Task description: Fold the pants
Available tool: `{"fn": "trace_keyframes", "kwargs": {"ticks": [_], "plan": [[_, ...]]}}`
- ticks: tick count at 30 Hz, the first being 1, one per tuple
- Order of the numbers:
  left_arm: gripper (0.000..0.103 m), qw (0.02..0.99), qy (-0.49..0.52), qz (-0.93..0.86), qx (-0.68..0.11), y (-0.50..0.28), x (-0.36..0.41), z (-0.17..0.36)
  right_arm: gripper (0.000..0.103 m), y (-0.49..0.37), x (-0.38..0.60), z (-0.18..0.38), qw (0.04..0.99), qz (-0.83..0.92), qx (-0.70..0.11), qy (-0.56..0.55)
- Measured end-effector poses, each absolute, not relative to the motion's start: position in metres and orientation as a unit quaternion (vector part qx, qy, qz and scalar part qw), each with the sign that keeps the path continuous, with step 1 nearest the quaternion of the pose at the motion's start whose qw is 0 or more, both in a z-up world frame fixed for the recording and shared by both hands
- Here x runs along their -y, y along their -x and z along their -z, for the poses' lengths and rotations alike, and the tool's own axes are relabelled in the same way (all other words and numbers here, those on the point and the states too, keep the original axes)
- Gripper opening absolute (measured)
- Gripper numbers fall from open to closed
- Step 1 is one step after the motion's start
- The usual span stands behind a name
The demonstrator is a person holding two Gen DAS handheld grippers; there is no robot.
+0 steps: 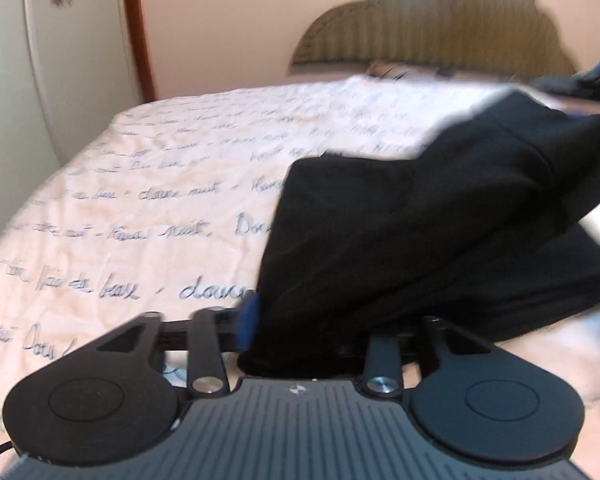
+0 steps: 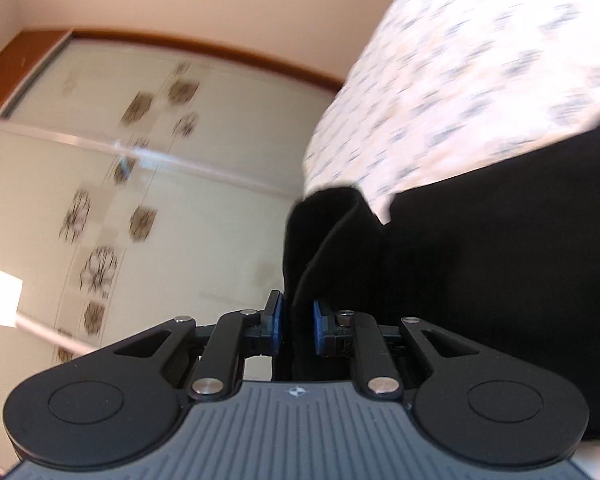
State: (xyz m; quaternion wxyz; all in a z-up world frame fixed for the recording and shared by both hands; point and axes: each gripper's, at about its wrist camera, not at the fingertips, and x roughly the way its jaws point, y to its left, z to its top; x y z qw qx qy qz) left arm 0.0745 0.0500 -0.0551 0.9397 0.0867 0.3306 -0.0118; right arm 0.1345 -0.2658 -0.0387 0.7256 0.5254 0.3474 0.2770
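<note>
Underneath everything spreads the bed [image 1: 148,184], its pale cover printed with lines of dark handwriting, running back to a woven headboard [image 1: 432,32]; a white wardrobe door with flower motifs [image 2: 112,216] fills much of my right wrist view. Across the bed's right side lie the black pants [image 1: 440,220], part flat on the cover and part lifted in a loose fold. My left gripper [image 1: 300,332] has a bunch of that cloth between its fingers, one blue pad [image 1: 249,320] showing beside it, the other buried, so I cannot tell whether it pinches. My right gripper [image 2: 297,326] is clamped on a pants edge, blue pads [image 2: 277,320] pressing either side.
</note>
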Motion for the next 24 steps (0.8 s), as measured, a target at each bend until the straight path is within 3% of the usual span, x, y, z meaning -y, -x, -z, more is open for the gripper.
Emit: {"fn": "trace_keyframes", "kwargs": {"ticks": [1, 2, 7, 12, 17, 19, 21, 23, 24], "plan": [[0.061, 0.940, -0.089, 0.001, -0.331, -0.075, -0.048, 0.057, 0.011, -0.131, 0.275, 0.047, 0.720, -0.268, -0.344, -0.539], [0.063, 0.939, -0.085, -0.001, -0.332, -0.075, -0.047, 0.057, 0.011, -0.129, 0.282, 0.054, 0.714, -0.262, -0.342, -0.552], [0.064, 0.935, -0.072, 0.000, -0.348, -0.079, -0.052, 0.052, 0.013, -0.126, 0.286, 0.076, 0.694, -0.252, -0.372, -0.563], [0.066, 0.934, -0.063, -0.006, -0.351, -0.078, -0.053, 0.050, 0.025, -0.123, 0.292, 0.090, 0.679, -0.241, -0.409, -0.560], [0.068, 0.936, -0.062, -0.005, -0.346, -0.078, -0.053, 0.054, 0.030, -0.120, 0.295, 0.097, 0.689, -0.202, -0.445, -0.536], [0.069, 0.937, -0.057, -0.003, -0.346, -0.077, -0.054, 0.054, 0.036, -0.123, 0.287, 0.090, 0.705, -0.198, -0.458, -0.503], [0.070, 0.937, -0.053, -0.001, -0.345, -0.076, -0.055, 0.055, 0.064, -0.127, 0.279, 0.085, 0.714, -0.199, -0.465, -0.485], [0.071, 0.938, -0.051, 0.000, -0.344, -0.075, -0.056, 0.055, 0.076, -0.130, 0.271, 0.083, 0.717, -0.204, -0.468, -0.475], [0.071, 0.938, -0.050, 0.001, -0.343, -0.075, -0.056, 0.056, 0.077, -0.133, 0.264, 0.083, 0.718, -0.207, -0.472, -0.467]]}}
